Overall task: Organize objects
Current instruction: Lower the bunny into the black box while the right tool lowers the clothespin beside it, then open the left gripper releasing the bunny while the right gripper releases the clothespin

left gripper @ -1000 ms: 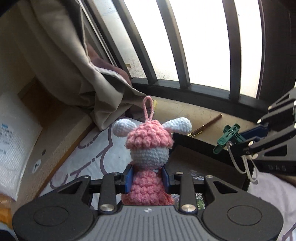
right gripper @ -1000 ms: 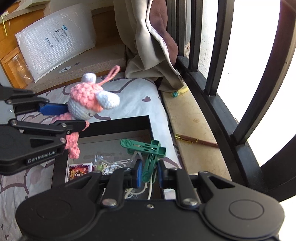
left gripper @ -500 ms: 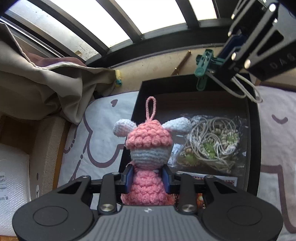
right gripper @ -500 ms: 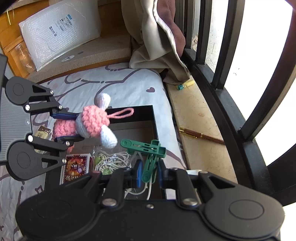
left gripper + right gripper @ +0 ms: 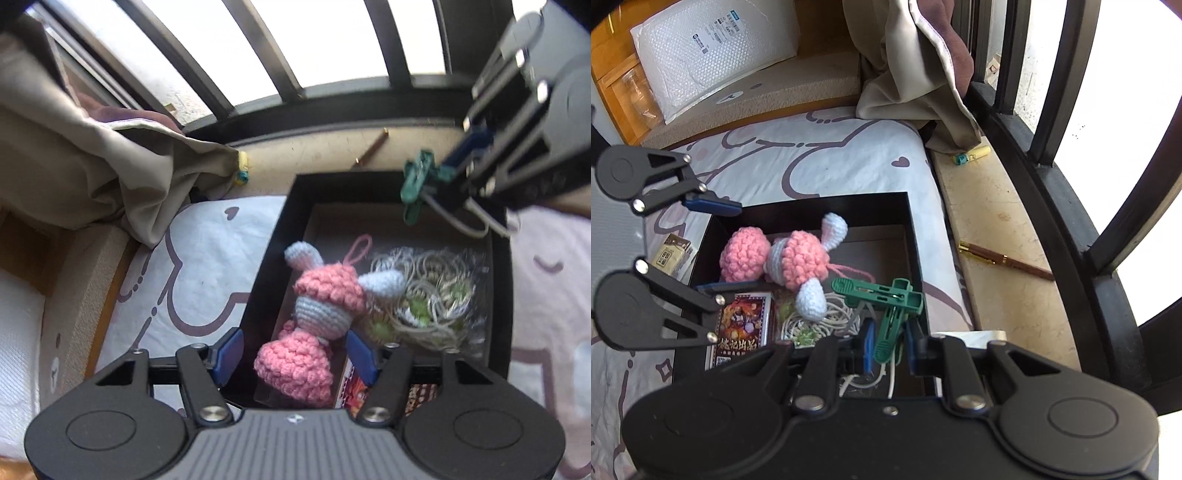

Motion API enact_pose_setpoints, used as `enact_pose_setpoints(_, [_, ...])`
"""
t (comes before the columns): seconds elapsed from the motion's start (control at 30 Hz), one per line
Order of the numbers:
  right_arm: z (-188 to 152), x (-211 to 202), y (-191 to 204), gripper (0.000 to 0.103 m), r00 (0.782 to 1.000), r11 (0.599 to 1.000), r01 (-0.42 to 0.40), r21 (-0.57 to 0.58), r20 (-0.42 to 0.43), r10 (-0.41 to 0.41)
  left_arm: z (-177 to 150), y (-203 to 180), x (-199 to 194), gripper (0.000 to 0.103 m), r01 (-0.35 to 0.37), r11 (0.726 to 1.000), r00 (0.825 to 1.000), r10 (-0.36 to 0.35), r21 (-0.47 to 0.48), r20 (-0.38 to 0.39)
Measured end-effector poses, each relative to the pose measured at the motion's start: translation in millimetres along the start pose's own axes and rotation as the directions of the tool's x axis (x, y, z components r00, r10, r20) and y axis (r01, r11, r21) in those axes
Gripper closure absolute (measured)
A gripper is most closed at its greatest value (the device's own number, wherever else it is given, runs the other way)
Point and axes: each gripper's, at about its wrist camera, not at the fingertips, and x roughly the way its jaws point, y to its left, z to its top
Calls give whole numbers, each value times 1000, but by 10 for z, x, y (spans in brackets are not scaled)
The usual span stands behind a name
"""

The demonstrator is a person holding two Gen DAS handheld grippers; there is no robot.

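Letting the crochet doll (image 5: 314, 325) drop into the black box (image 5: 912, 236), left gripper (image 5: 291, 350) spreading, pads clear; right gripper (image 5: 888, 347) clamping green clip (image 5: 886, 306) at 1 o'clock, better backing straight out.

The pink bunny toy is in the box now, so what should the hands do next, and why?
Probably lift the left gripper up and away. Its fingers have just been opening and no longer press the crochet bunny, which lies in the black box. The right gripper holds the green clip, which likely goes in next.
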Motion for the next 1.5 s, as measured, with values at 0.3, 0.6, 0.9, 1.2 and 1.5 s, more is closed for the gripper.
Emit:
enact_pose_setpoints(0.3, [-9, 71, 34, 72, 1000, 1000, 23, -21, -19, -24, 104, 81, 18, 80, 73, 984, 997, -73, -164, 4])
enact_pose_setpoints(0.6, [39, -12, -82, 83, 1000, 998, -17, 56, -11, 18, 76, 33, 321, 87, -37, 972, 990, 4, -230, -141])
enact_pose_setpoints(0.9, [21, -9, -55, 83, 999, 999, -3, 39, -32, 4, 102, 86, 264, 84, -97, 947, 984, 44, -305, -174])
enact_pose_setpoints(1.2, [44, -148, -10, 75, 999, 998, -10, 63, -31, 12, 60, 121, -53, 84, -94, 880, 990, 33, -466, -137])
enact_pose_setpoints(1.5, [56, -411, 81, 70, 1000, 999, 11, 48, 18, -12, -17, 80, -459, 84, -103, 815, 992, 40, -570, -123])
